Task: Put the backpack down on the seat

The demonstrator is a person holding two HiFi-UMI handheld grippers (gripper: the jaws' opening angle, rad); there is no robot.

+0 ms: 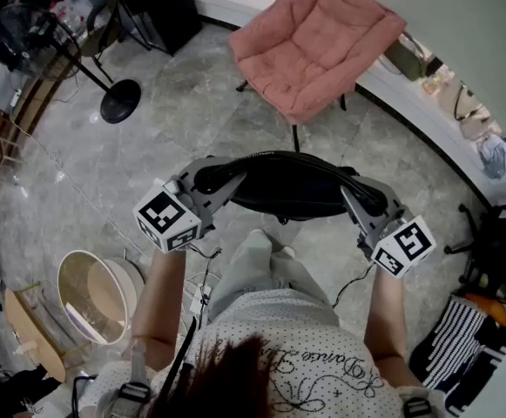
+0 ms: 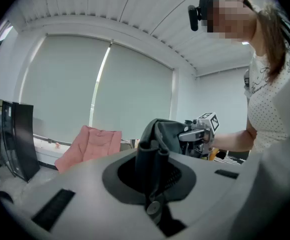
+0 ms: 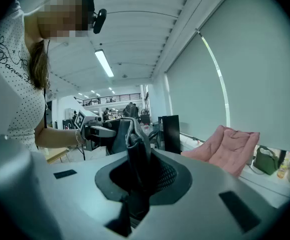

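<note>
- My left claw (image 1: pixel 202 182) was clamped tight on a rolled black edge of the backpack (image 1: pixel 279 185), with the jaws all but together.
- My right claw (image 1: pixel 358 200) was pinched on the opposite edge, its jaws a touch wider around thicker folds of the same fabric.
- The backpack hung in the air between the two claws, just ahead of my knees and clear of the floor (image 1: pixel 174 120).
- Its long axis ran from 9 o'clock to 3 o'clock across the head view, stretched roughly level. I couldn't tell which end was the top.
- The pink chair (image 1: pixel 313 42) stood at 12 o'clock from the backpack, well apart, its cushioned seat facing me.
- The floor was grey, marble-patterned tile.
- A stand with a round black base (image 1: pixel 119 101) sat at 10 o'clock.
- A pale round tub (image 1: pixel 91 294) sat at 8 o'clock, near my left arm.
- A curved white ledge (image 1: pixel 409 111) ran behind the chair from 12 to 3 o'clock.
- Pale roller blinds (image 2: pixel 85 89) covered the wall of windows behind the chair.
</note>
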